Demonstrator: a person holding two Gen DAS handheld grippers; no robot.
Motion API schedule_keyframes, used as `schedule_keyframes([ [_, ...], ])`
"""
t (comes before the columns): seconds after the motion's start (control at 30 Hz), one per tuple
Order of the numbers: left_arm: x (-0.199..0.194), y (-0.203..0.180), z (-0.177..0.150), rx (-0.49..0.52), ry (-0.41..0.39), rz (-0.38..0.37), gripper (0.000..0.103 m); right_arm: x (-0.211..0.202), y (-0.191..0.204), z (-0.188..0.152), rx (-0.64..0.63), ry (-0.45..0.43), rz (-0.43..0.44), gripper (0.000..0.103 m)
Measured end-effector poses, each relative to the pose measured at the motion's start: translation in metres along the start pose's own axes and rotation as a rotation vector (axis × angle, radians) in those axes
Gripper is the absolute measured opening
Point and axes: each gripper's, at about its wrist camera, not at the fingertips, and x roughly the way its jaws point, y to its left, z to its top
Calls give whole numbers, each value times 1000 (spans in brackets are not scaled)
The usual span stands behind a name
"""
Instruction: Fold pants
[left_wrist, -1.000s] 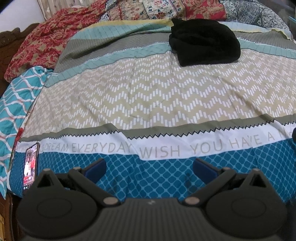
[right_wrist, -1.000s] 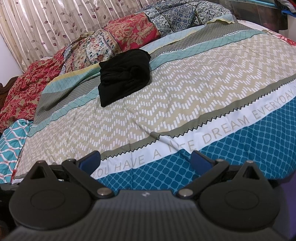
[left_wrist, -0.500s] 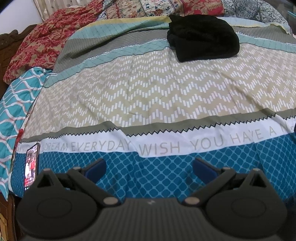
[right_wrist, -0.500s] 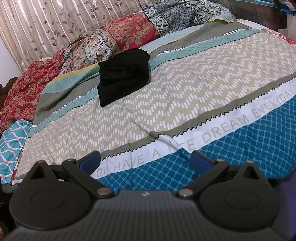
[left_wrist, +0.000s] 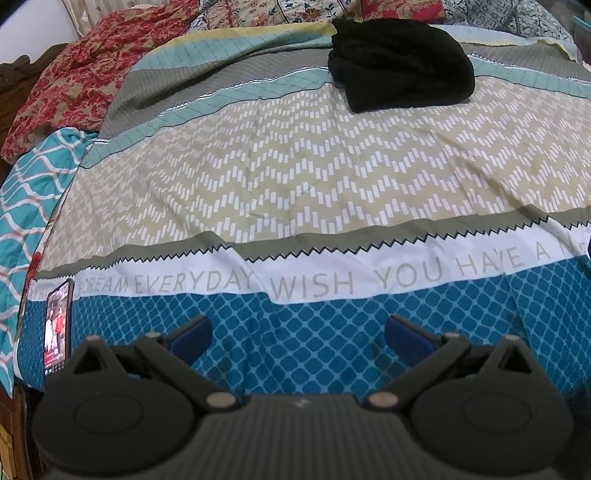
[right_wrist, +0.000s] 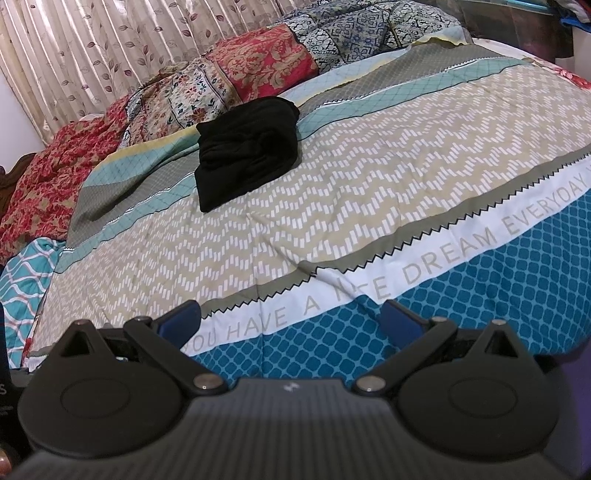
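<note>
Black pants (left_wrist: 400, 62) lie in a folded bundle on the far part of the bed, also seen in the right wrist view (right_wrist: 245, 151). My left gripper (left_wrist: 297, 332) is open and empty, low over the blue front band of the bedspread, far from the pants. My right gripper (right_wrist: 291, 323) is open and empty, over the front edge of the bed, with the pants well ahead and to the left.
A patterned bedspread (left_wrist: 295, 177) covers the bed. A lit phone (left_wrist: 57, 328) lies at the front left corner. Floral pillows (right_wrist: 258, 70) line the far side by a curtain (right_wrist: 110, 48). A teal quilt (left_wrist: 26, 206) hangs at the left.
Both grippers have moved slightly forward toward the bed; the pants sit a little higher and larger in the left view. Both jaws stay open.
</note>
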Motion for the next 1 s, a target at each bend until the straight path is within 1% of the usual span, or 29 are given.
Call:
schedule_keyframes([
  [1.0,3,-5,-3,5,32,-28,103,1,-1,-1,-2,5,0,103],
])
